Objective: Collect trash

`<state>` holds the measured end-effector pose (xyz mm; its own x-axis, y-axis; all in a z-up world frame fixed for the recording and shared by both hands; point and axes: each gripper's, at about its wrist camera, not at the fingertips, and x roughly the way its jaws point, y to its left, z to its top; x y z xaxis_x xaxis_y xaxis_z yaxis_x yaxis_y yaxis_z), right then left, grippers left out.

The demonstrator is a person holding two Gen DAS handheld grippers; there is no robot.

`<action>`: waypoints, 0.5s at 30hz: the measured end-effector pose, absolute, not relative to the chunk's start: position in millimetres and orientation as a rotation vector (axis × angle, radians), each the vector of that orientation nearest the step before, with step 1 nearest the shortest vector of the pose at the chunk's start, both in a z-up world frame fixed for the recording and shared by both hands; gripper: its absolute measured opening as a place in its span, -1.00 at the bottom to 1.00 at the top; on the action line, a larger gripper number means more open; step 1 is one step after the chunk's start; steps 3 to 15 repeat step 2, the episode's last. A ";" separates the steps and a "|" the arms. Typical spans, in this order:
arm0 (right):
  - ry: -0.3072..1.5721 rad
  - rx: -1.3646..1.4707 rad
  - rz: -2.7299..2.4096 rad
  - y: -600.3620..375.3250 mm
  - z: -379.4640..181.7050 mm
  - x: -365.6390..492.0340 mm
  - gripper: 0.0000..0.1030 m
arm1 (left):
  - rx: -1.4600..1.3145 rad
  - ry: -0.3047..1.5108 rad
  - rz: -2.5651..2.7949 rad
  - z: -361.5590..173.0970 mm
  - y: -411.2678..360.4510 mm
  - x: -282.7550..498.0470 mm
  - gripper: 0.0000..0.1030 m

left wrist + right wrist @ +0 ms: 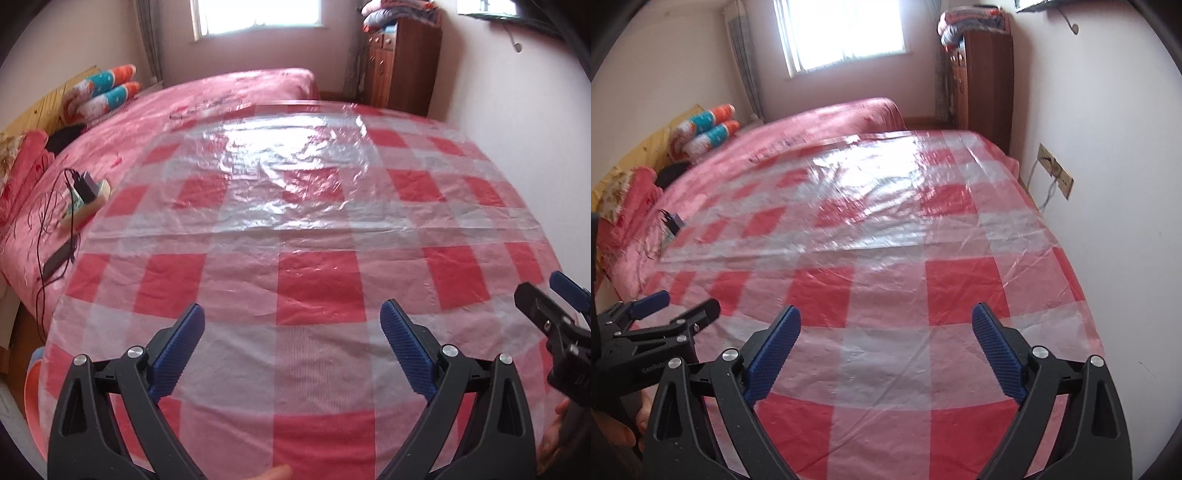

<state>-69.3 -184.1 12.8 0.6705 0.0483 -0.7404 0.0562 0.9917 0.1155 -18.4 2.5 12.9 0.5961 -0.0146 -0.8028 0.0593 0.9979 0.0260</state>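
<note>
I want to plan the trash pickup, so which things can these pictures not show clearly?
- Trash: none visible on the checked plastic sheet in either view.
- Floor: hidden by the sheet and bed.
- Items beside the charger: too small, left wrist view.
- Cabinet top: bundles blurred, right wrist view.

A red-and-white checked pattern under clear glossy film was shown by the table cover (317, 280). Beyond the table, the bed (155, 122) was covered in pink, with teal, orange and white pillows (107, 92). Blue ribbed pads were seen on black fingers (177, 350).
</note>
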 end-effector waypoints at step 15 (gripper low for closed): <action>0.874 0.124 -0.020 -182.6 7.1 -61.8 0.80 | 0.032 0.962 -0.054 6.1 1.0 -12.2 0.87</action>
